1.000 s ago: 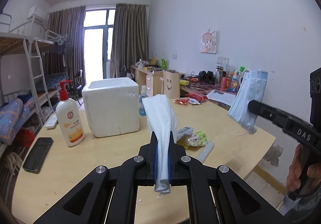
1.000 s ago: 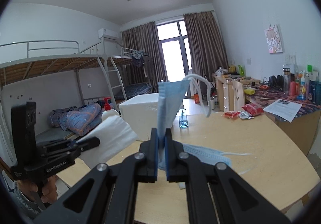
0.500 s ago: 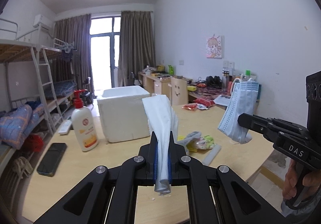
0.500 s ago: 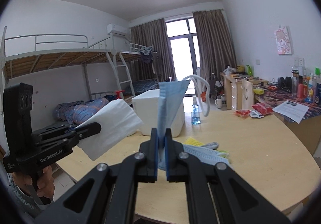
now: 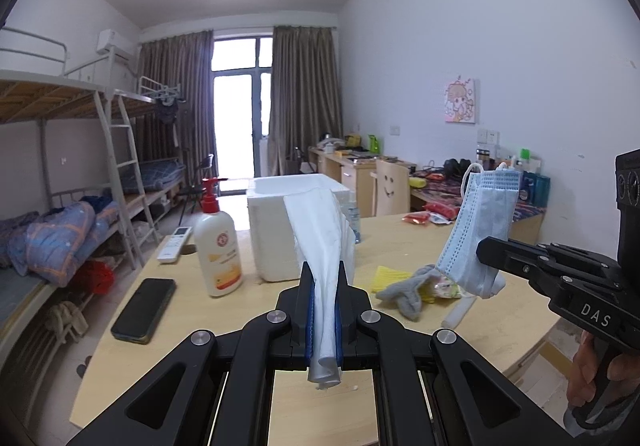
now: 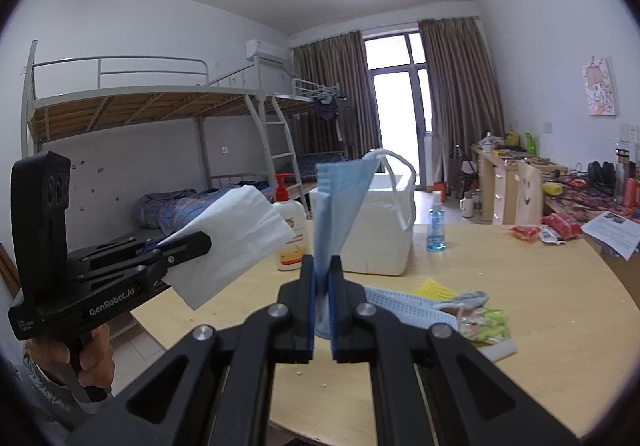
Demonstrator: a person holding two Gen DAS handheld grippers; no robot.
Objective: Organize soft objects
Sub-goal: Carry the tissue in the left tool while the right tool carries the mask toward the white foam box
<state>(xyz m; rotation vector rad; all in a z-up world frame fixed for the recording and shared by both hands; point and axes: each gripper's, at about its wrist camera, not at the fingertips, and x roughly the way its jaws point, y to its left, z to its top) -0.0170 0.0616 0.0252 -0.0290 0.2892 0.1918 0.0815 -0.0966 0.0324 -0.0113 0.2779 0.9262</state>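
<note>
The white tissue is clamped in my left tool, its jaws pressed tight on the lower part so that the sheet rises above the fingers and a short twisted end hangs below them; it is up in the air over the near edge of the bench. The blue face mask is pinched the same way in my right tool, folded and standing upright above the jaws, with its white ear loop arching off to the right. From the left wrist view the right tool comes in from the right side with the mask drooping from its tip, and part of my hand shows around its handle; from the right wrist view the left tool shows at the left, the tissue fanned out from its tip. Below and beyond the tools, on the bench, lie another blue mask, a yellow cloth, a grey sock and a small clear packet with green print, all close together in a loose heap. Farther back stands the white foam box, open at the top, with a lotion pump bottle just beside it on the left and a black phone lying flat nearer the bench's left edge.
</note>
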